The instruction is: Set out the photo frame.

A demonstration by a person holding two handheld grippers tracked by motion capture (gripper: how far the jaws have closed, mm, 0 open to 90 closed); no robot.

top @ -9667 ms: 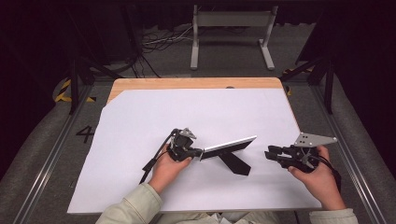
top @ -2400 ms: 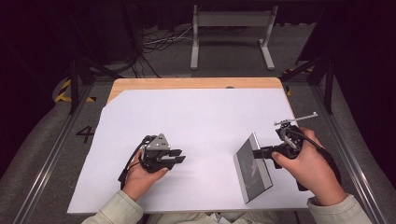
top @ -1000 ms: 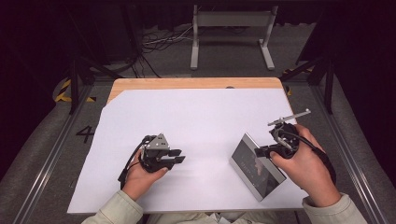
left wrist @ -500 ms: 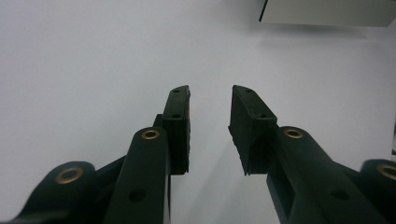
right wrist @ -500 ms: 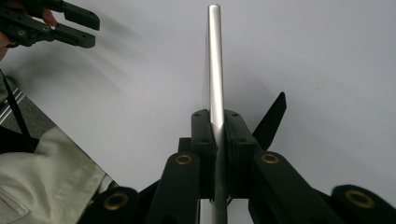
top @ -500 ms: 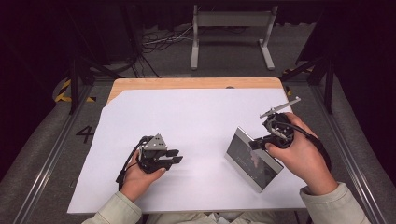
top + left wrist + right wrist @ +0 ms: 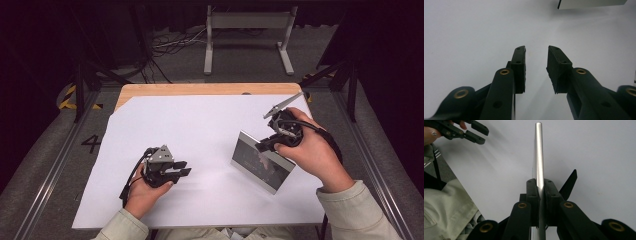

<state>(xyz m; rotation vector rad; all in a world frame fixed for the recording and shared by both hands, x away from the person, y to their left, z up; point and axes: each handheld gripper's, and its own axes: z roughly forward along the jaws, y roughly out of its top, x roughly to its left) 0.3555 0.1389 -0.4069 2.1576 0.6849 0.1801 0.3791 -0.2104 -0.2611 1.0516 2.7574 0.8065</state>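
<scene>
1. Two grippers are in play: the right gripper is clamped on the frame's silver edge; the left gripper has its jaws parted with nothing between them.
2. Frame location: right half of the worktop, standing tilted on its lower edge, glass toward the person, black back stand visible behind it.
3. Step in hand, as judged: setting the frame upright on its stand. Keep the grip centred on the edge, lower until both the bottom edge and the stand tip bear on the worktop, then release slowly; letting go too soon would likely tip it.
4. Right hand pose: wrist cocked, gripper pointing inward and down, jaws aligned with the frame edge.
5. Left hand pose: resting low at front left, gripper aimed level toward the frame, well apart from it.
</scene>
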